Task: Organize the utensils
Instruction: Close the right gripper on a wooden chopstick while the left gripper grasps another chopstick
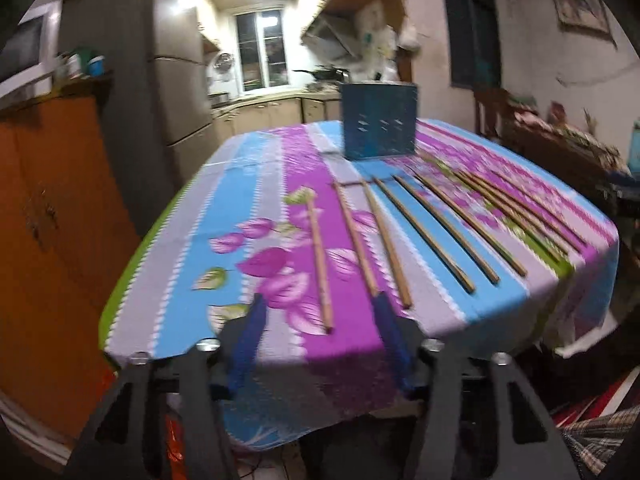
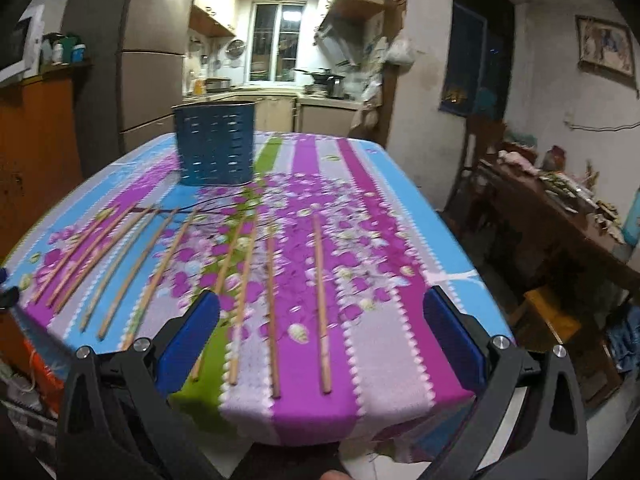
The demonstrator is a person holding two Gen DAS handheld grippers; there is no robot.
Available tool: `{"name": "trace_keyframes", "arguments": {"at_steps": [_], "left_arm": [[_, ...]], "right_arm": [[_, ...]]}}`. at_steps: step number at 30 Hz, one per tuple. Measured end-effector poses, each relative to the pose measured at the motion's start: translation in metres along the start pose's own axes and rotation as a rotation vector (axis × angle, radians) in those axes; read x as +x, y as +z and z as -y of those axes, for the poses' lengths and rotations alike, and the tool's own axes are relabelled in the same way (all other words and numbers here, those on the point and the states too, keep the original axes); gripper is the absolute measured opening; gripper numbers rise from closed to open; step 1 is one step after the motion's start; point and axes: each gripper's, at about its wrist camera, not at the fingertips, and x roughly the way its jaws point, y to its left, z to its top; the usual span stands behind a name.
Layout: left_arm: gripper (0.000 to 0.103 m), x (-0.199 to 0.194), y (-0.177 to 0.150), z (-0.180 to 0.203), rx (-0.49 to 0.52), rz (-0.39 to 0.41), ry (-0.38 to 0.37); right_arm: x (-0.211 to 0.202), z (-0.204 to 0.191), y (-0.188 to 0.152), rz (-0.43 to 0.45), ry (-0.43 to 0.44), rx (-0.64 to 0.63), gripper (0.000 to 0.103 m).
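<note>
Several wooden chopsticks [image 1: 430, 232] lie side by side across a flowered tablecloth [image 1: 240, 184]; they also show in the right wrist view [image 2: 272, 312]. A blue slotted utensil holder [image 1: 378, 126] stands upright at the table's far side, also seen in the right wrist view [image 2: 216, 144]. My left gripper [image 1: 318, 300] is open and empty, above the near ends of the leftmost chopsticks [image 1: 320, 260]. My right gripper [image 2: 320, 300] is open wide and empty, above the near ends of the rightmost chopsticks [image 2: 322, 304].
The table's near edge [image 2: 328, 420] drops off just in front of both grippers. An orange cabinet [image 1: 48, 220] stands at the left. A cluttered dark side table [image 2: 560, 208] stands at the right. The kitchen counter [image 2: 272, 100] lies beyond the table.
</note>
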Motion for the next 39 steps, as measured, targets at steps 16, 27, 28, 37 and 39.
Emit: {"name": "trace_keyframes", "arguments": {"at_steps": [16, 27, 28, 37, 39], "left_arm": [[0.018, 0.025, -0.013, 0.007, 0.043, -0.049, 0.020], [0.008, 0.033, -0.016, 0.008, 0.063, -0.016, 0.002], [0.008, 0.033, -0.017, 0.007, 0.059, -0.014, -0.002], [0.008, 0.031, -0.021, 0.011, 0.064, -0.003, 0.012], [0.008, 0.030, -0.021, 0.012, 0.074, -0.004, 0.019]], "right_arm": [[0.000, 0.005, -0.013, -0.062, 0.109, 0.047, 0.098], [0.005, 0.004, -0.029, -0.121, 0.189, 0.014, 0.019], [0.005, 0.003, -0.031, -0.127, 0.214, 0.003, 0.017], [0.020, -0.001, -0.044, -0.169, 0.223, -0.030, 0.012], [0.026, -0.002, -0.048, -0.190, 0.225, -0.034, 0.012]]}}
